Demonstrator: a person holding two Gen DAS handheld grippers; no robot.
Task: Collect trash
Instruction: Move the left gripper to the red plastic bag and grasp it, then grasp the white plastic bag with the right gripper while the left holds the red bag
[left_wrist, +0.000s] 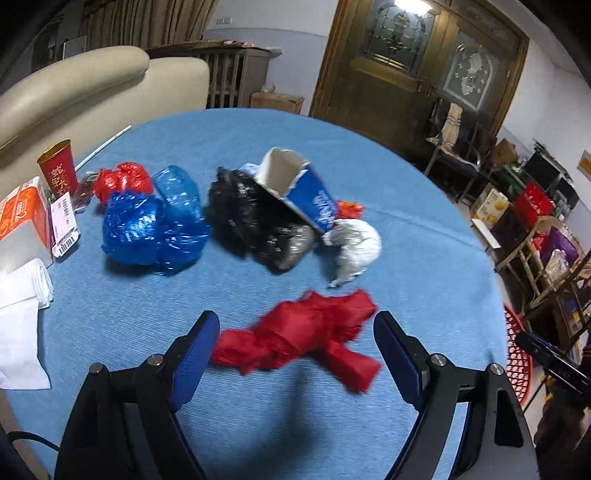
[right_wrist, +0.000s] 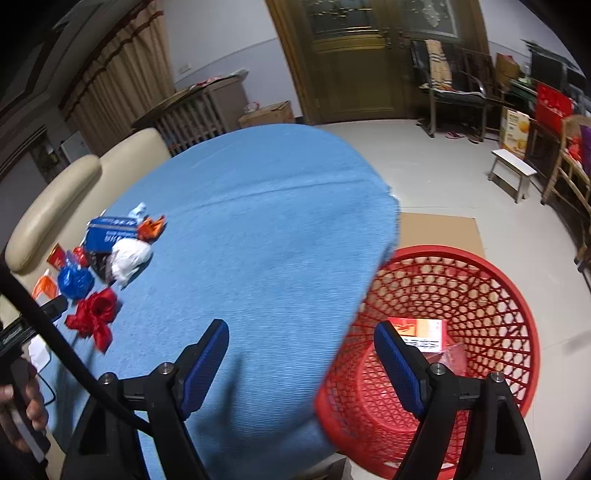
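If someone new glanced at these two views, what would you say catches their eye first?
Probably the crumpled red bag lying on the blue tablecloth right between the open fingers of the left gripper. Behind it sits a heap of trash: a blue bag, a black bag and a torn blue carton. In the right wrist view, the red mesh basket on the floor beside the table stands out, under the open right gripper.

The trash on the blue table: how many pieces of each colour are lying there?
Red: 2, a crumpled bag by the left gripper and a small bag
Blue: 2, a bag and a torn carton
Black: 1, a bag
White: 1, a bag
Orange: 1, a scrap
Total: 7
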